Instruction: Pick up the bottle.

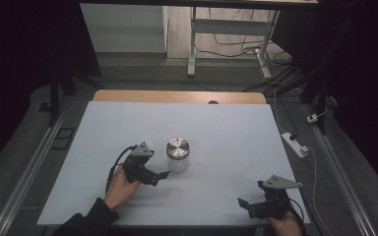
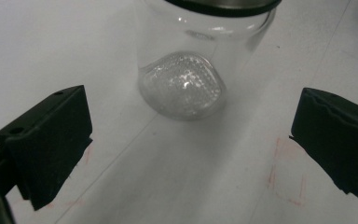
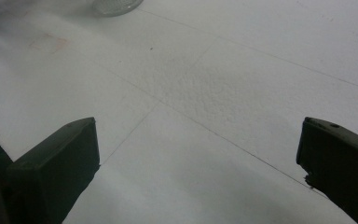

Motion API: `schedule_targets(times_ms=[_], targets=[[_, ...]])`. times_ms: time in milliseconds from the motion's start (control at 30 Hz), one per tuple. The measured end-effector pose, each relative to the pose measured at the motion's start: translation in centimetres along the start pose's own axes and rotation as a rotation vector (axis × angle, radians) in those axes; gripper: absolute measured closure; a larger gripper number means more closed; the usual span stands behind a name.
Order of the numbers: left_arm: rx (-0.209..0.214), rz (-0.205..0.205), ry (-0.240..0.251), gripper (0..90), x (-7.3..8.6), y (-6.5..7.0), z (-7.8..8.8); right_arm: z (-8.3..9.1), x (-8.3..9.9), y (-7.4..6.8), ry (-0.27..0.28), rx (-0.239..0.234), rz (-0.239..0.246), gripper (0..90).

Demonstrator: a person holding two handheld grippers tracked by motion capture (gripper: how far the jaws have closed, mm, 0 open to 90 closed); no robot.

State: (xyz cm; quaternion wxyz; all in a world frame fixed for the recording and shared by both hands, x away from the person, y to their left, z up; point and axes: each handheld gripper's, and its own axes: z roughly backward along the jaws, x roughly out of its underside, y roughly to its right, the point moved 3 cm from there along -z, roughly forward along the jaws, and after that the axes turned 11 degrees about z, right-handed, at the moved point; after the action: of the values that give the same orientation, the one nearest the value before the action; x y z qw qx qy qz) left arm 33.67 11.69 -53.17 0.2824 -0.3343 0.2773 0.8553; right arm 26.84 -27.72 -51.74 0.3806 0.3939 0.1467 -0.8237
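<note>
Standing upright near the middle of the white table point(image 1: 226, 128): a clear glass jar point(image 1: 177, 156) with a brushed metal screw lid point(image 1: 177, 147), apparently empty (nothing visible through the wall in the left gripper view). Just to its left, close but not touching, the left gripper point(image 1: 163, 174), jaws spread wide and aimed at the jar's lower body point(image 2: 182, 84). Well apart at the near right corner, the right gripper point(image 1: 243, 203), jaws likewise wide, over bare tabletop.

Probably light for its size, rigid, and brittle: no give under pressure, and a hard knock or a drop could crack it. Smooth glass, so likely slippery between hard black pads. Best taken square across the straight wall, around mid-height, below the lid and above the curved, textured base. Firm, even squeeze, nothing more. Lid better left for the other gripper.
</note>
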Motion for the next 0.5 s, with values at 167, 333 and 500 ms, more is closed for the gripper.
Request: schedule_targets(times_ms=[167, 333, 500], targets=[[-0.007, -0.009, 0.002, 0.0, -0.6, 0.1, -0.9, 0.0, 0.0, 0.0, -0.001, -0.002, -0.004, 0.0], [-0.006, -0.036, 0.004, 0.0, -1.2, 0.5, -2.0, 0.0, 0.0, 0.0, -0.001, -0.002, -0.004, 0.0], [-0.013, -0.078, -0.011, 0.0, -1.8, 0.7, -3.0, -0.1, 0.0, 0.1, -0.002, -0.001, -0.007, 0.0]])
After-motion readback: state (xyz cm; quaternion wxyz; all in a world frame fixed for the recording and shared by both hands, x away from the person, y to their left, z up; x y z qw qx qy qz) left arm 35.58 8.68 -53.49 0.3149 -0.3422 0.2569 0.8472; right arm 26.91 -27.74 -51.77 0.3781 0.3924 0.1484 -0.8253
